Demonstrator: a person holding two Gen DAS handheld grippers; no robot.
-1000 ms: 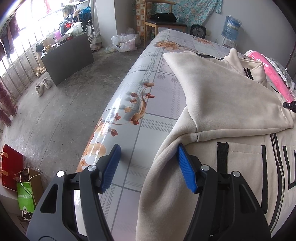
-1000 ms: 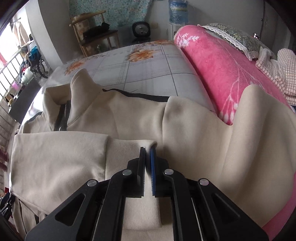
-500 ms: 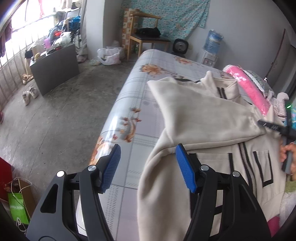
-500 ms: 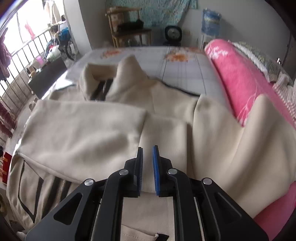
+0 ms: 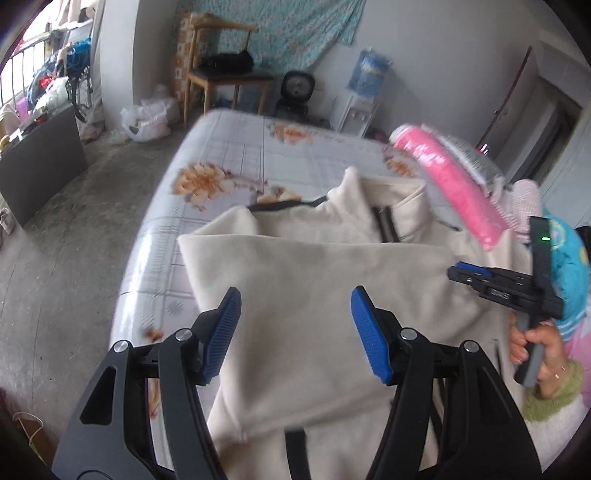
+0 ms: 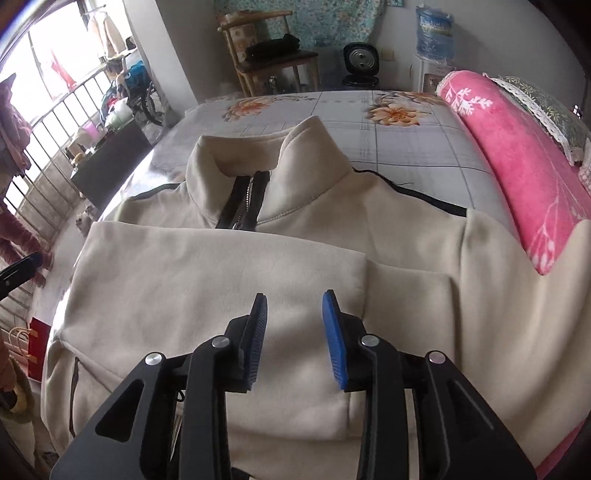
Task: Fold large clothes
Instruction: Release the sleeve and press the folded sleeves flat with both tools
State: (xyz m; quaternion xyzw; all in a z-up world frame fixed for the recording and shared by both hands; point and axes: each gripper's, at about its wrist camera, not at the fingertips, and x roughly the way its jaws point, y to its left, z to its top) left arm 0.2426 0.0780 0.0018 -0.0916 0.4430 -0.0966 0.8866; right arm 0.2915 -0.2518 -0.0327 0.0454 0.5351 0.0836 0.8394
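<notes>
Now right gripper (image 6: pixel 293 332) fingers parted, sleeve (image 6: pixel 221 288) released across jacket (image 6: pixel 498 295) chest; left gripper (image 5: pixel 295 332) wide, empty, lifted. Both sleeves folded; body fold likely next.

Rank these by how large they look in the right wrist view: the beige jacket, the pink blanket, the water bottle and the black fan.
1. beige jacket, by far the largest
2. pink blanket
3. water bottle
4. black fan

The water bottle and the black fan look nearly alike and stand far back, so their order is unsure.
</notes>
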